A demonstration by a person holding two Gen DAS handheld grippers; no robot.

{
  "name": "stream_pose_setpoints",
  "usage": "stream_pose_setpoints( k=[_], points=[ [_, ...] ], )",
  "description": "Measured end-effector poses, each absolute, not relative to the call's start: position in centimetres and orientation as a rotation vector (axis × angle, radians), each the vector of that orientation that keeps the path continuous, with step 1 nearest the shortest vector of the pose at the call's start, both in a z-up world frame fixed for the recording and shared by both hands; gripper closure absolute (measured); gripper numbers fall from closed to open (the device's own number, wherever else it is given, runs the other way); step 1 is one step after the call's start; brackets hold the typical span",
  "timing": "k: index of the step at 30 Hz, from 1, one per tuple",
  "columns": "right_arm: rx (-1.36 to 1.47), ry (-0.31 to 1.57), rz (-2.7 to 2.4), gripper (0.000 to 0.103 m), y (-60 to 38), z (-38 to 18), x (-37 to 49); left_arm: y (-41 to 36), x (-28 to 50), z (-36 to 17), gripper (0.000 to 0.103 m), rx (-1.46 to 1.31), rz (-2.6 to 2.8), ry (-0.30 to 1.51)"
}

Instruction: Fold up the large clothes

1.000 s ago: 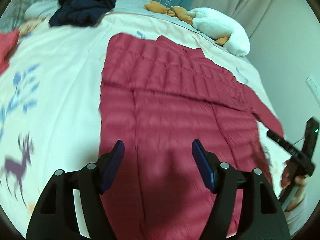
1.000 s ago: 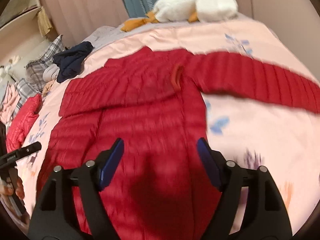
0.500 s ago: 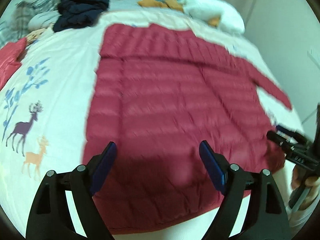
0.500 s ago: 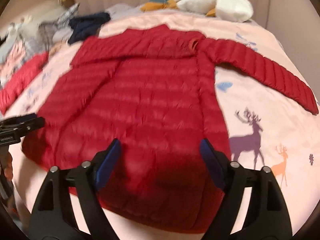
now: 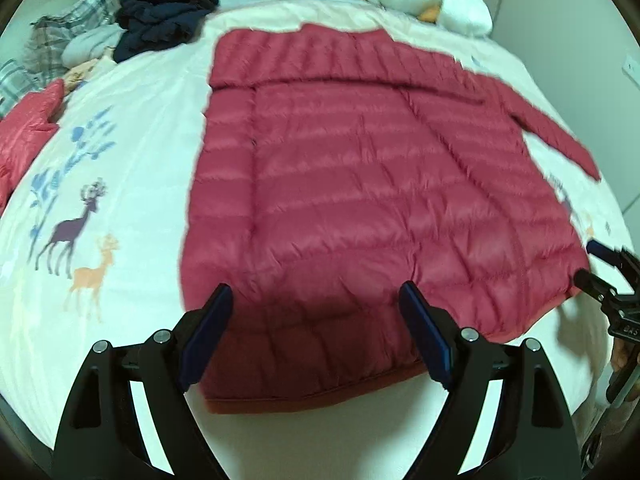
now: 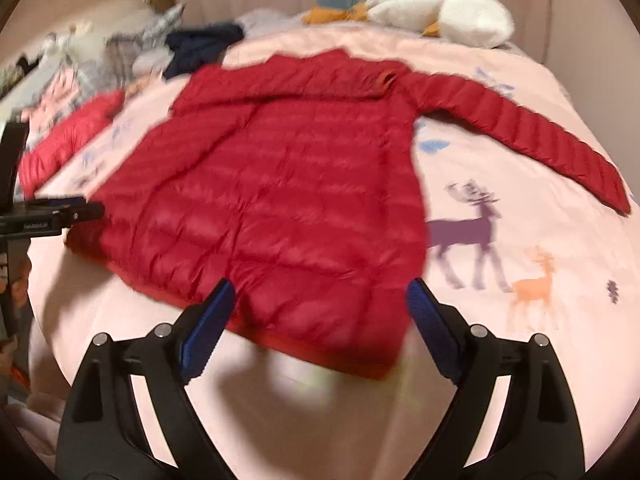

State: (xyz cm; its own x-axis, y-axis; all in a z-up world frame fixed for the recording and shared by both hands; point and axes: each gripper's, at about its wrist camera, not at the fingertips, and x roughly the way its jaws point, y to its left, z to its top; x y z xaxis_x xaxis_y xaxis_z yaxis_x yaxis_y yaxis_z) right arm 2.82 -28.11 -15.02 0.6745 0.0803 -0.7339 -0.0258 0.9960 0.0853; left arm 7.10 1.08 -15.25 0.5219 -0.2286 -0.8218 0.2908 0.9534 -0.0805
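**Red quilted jacket spread flat on the bed, both grippers empty**

Red and puffy, the down jacket (image 5: 360,208) lies flat across the pale bedspread (image 5: 132,152) printed with deer and blue leaves. Its hem faces the cameras and its collar points toward the far end of the bed. One sleeve (image 6: 520,132) stretches out to the right across the cover; the other lies folded over the upper body.

The left gripper (image 5: 316,336) hovers over the near hem, jaws wide apart and holding nothing. The right gripper (image 6: 316,320) hangs above the hem's right corner, jaws likewise apart and empty.

At the far end rests a white plush toy (image 6: 440,12) with orange parts. A heap of dark navy clothing (image 5: 164,20) sits at the far left, near plaid fabric (image 5: 60,40), and another red garment (image 5: 24,136) lies at the left edge.
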Motion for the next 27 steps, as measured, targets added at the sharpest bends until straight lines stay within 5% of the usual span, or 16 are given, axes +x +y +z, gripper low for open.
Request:
stream_pose_setpoints(
  k=[8,10,27],
  points=[
    [0.459,0.709,-0.028,0.011,-37.8,-13.0,3.3,-0.3,8.5,-11.1,0.018,-0.098,-0.377,0.904],
    [0.548,0.692,-0.067,0.008,-40.2,-13.3,3.2,-1.5,8.6,-10.7,0.011,-0.113,-0.403,0.898],
    [1.038,0.511,-0.281,0.006,-56.7,-16.2,0.2,-7.8,8.9,-11.3,0.001,-0.151,-0.567,0.943]
  ],
)
